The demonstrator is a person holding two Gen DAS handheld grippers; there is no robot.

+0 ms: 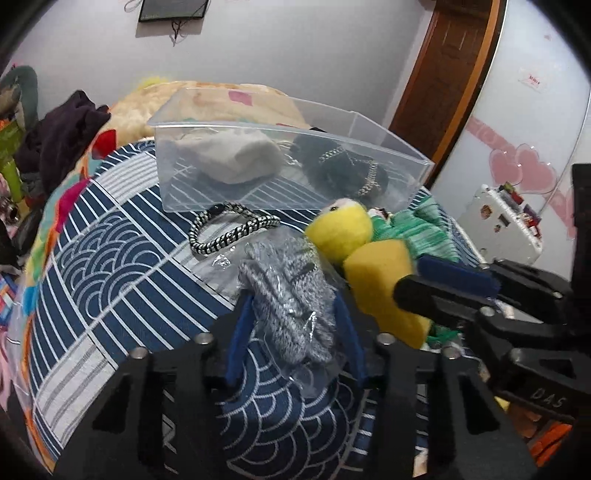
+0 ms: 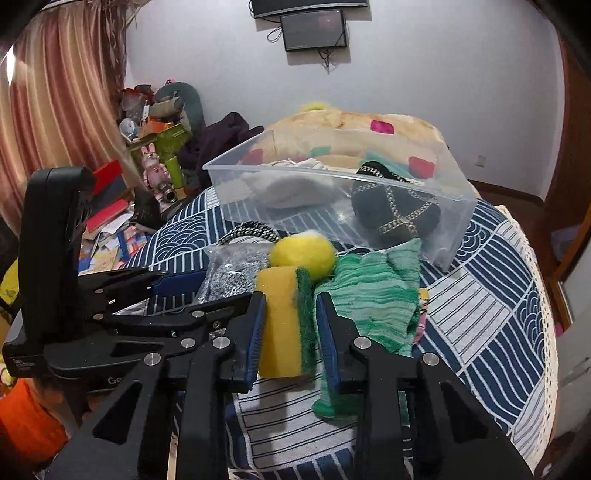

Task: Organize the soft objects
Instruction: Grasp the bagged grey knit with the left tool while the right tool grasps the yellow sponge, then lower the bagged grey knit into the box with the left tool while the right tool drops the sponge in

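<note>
Pale walls (image 2: 424,92) carry a dark wall screen (image 2: 314,29) with dangling cables. A bed (image 2: 491,266) wears a navy wave-patterned cover. Pinkish striped curtains (image 2: 55,110) hang left, above cluttered shelves (image 2: 155,122). A brown wooden door (image 1: 443,74) stands beside what may be a white cabinet (image 1: 535,110) with pink heart stickers.

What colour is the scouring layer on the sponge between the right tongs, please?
Green, on a yellow sponge; it shows best in the right wrist view.

My fingers (image 2: 255,328) are matt black plastic with blue rubbery pads. The sponge (image 2: 279,325) looks porous, its green side rough. The box (image 2: 332,177) is clear glossy plastic; the bedcover (image 2: 480,288) is woven cloth.
</note>
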